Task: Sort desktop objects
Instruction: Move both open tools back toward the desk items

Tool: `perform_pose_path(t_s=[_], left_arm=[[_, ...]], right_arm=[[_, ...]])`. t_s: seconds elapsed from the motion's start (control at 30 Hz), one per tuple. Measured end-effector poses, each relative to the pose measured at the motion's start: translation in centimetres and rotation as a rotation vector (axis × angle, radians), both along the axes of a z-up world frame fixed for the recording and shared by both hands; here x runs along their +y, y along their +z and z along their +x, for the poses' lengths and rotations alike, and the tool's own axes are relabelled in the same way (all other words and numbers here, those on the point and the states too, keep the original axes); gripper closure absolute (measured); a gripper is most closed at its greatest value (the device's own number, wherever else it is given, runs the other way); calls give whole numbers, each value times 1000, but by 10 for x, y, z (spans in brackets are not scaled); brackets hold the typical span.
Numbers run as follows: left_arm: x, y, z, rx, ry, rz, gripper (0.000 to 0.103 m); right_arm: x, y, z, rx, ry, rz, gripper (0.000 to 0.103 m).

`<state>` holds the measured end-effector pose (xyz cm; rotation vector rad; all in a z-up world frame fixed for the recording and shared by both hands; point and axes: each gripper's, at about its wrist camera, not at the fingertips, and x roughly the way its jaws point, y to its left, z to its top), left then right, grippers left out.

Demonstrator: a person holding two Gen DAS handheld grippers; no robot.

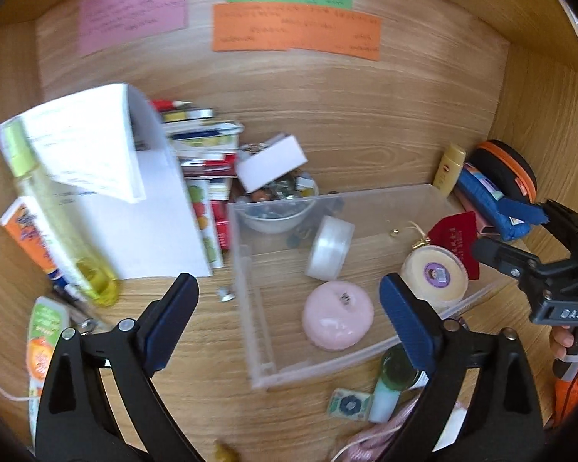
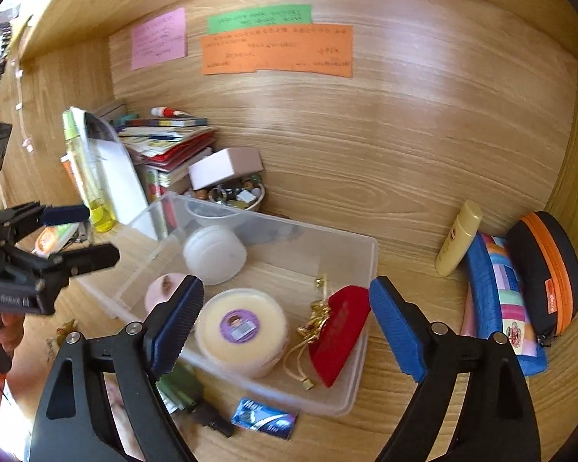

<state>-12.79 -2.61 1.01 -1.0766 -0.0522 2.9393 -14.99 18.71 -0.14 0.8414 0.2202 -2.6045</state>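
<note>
A clear plastic bin (image 1: 246, 269) (image 2: 370, 269) lies on the wooden desk. In it are a pink round tin (image 1: 337, 315) (image 2: 160, 287), a cream round tin with a purple label (image 1: 435, 273) (image 2: 241, 327), a white round tin (image 1: 329, 248) (image 2: 214, 248) and a red pouch with gold cord (image 1: 456, 238) (image 2: 341, 327). My left gripper (image 1: 289, 300) is open and empty above the bin's left wall. My right gripper (image 2: 287, 308) is open and empty above the cream tin and the pouch; it also shows at the right of the left wrist view (image 1: 520, 231).
A stack of books and papers (image 1: 142, 192) (image 2: 165, 146), a yellow bottle (image 1: 57, 215) (image 2: 86, 177), a bowl of small items (image 1: 277, 200) (image 2: 231, 194). Right: a yellow tube (image 2: 458, 238), a patchwork pouch (image 2: 501, 300), a black-orange case (image 2: 547, 273). A blue packet (image 2: 264, 419) lies before the bin.
</note>
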Motion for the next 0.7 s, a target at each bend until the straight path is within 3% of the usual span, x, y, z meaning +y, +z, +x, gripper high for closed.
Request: perform_pose_path(t_s=[0.47, 0.7], left_arm=[[-53, -14, 60, -45, 119, -10, 7], [-63, -42, 71, -140, 116, -1, 7]], right_arm=[[-21, -7, 49, 5, 79, 72, 16], [-32, -22, 58, -51, 116, 74, 16]])
